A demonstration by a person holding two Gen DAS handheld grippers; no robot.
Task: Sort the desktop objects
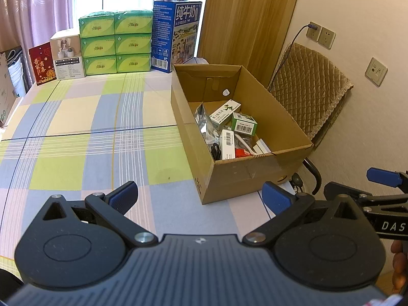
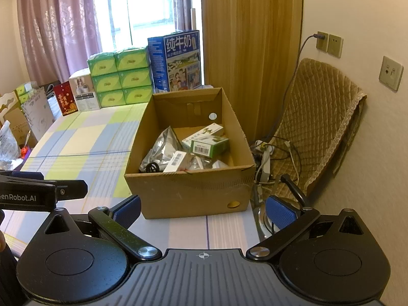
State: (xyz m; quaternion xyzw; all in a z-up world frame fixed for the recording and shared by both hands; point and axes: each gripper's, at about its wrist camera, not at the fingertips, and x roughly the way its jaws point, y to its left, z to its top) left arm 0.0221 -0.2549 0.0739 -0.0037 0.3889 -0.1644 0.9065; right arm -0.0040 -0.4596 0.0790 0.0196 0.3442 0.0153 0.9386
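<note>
An open cardboard box (image 1: pixel 237 176) (image 2: pixel 188 191) stands at the right edge of the checked tablecloth (image 1: pixel 76 140) (image 2: pixel 84 148). Inside lie a green medicine carton (image 1: pixel 244 124) (image 2: pixel 209 146), a white-and-green carton (image 1: pixel 224 111) (image 2: pixel 204 132), a white barcoded carton (image 1: pixel 227 140) (image 2: pixel 176 162), silver foil bags (image 1: pixel 204 119) (image 2: pixel 160 150) and a black coiled cable (image 1: pixel 216 150) (image 2: pixel 152 167). My left gripper (image 1: pixel 200 196) is open and empty, just short of the box's near left corner. My right gripper (image 2: pixel 202 210) is open and empty in front of the box's near wall.
At the table's far edge stand green tissue packs (image 1: pixel 114 42) (image 2: pixel 119 76), a blue milk carton case (image 1: pixel 176 35) (image 2: pixel 176 61), a white box (image 1: pixel 67 57) and a red card (image 1: pixel 42 62). A quilted chair cover (image 2: pixel 318 127) and tangled cables (image 2: pixel 267 160) lie right of the table.
</note>
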